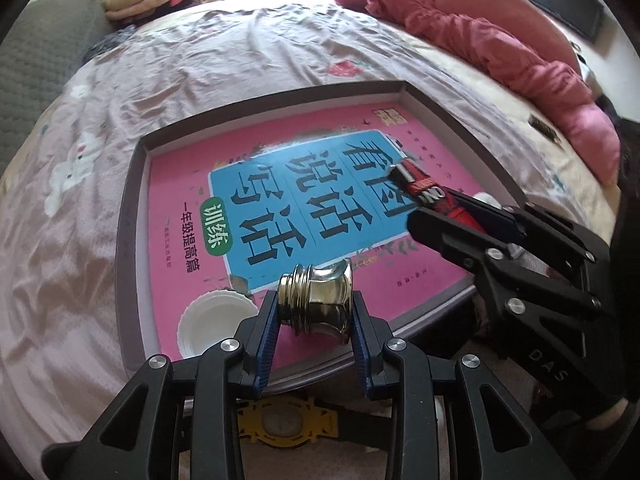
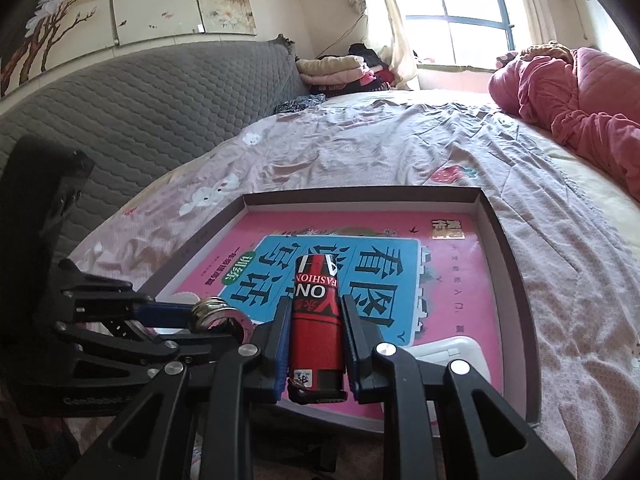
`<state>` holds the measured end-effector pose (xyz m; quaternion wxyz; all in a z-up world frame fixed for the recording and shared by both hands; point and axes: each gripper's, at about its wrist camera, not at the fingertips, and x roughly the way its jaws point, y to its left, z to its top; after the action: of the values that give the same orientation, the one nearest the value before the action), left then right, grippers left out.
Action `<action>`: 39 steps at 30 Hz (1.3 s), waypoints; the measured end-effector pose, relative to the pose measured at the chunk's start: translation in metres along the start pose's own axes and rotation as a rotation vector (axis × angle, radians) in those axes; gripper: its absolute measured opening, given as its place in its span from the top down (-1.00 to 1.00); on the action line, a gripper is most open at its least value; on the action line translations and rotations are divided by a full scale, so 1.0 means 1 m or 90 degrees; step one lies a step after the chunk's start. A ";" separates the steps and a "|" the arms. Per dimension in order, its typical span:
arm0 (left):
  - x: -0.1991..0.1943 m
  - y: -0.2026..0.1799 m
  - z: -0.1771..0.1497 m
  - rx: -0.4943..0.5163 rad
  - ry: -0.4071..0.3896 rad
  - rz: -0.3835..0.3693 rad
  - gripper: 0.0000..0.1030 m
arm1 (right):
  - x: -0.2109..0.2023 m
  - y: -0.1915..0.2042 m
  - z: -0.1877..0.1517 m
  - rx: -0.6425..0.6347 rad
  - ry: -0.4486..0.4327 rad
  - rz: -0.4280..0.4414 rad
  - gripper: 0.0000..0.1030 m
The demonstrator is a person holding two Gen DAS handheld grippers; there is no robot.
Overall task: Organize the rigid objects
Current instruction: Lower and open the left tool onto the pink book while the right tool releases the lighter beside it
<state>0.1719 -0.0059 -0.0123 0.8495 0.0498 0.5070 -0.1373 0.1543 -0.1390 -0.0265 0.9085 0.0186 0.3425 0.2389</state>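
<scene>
A shallow grey box (image 1: 136, 184) (image 2: 516, 264) lies on the bed with a pink and blue book (image 1: 280, 200) (image 2: 460, 280) flat inside it. My left gripper (image 1: 316, 300) (image 2: 216, 316) is shut on a shiny metal threaded fitting (image 1: 320, 304) (image 2: 218, 312), held just above the book's near edge. My right gripper (image 2: 316, 308) (image 1: 416, 196) is shut on a red and black lighter (image 2: 316, 324) (image 1: 424, 188), held over the book on the right side. A white cap (image 1: 212, 320) rests on the book's near left corner. A white flat object (image 2: 452, 354) lies in the box near my right fingers.
A yellow watch (image 1: 280, 420) lies on the bed in front of the box, under my left gripper. A pink quilt (image 1: 480, 40) (image 2: 568, 96) is heaped along the right. A grey padded headboard (image 2: 140, 112) and folded clothes (image 2: 336, 68) stand at the far left.
</scene>
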 end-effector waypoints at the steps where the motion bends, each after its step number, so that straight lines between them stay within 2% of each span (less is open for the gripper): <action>1: 0.000 0.000 0.001 0.006 0.004 0.002 0.34 | 0.001 0.001 0.000 -0.002 0.001 -0.001 0.55; 10: 0.001 -0.005 0.003 0.050 0.012 -0.001 0.34 | 0.013 0.005 -0.002 -0.020 0.032 0.008 0.55; 18: 0.003 0.002 0.003 0.035 0.012 0.000 0.33 | 0.028 0.011 -0.003 -0.042 0.068 0.010 0.55; 28: 0.005 0.008 0.003 0.000 0.012 -0.007 0.32 | 0.033 0.015 -0.002 -0.058 0.079 -0.002 0.55; 39: 0.004 0.009 0.001 -0.006 0.021 -0.005 0.31 | 0.034 0.014 -0.001 -0.061 0.091 0.005 0.54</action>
<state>0.1773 0.0017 -0.0154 0.8406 0.0464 0.5219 -0.1374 0.1699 -0.1115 -0.0454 0.8807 -0.0404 0.3945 0.2589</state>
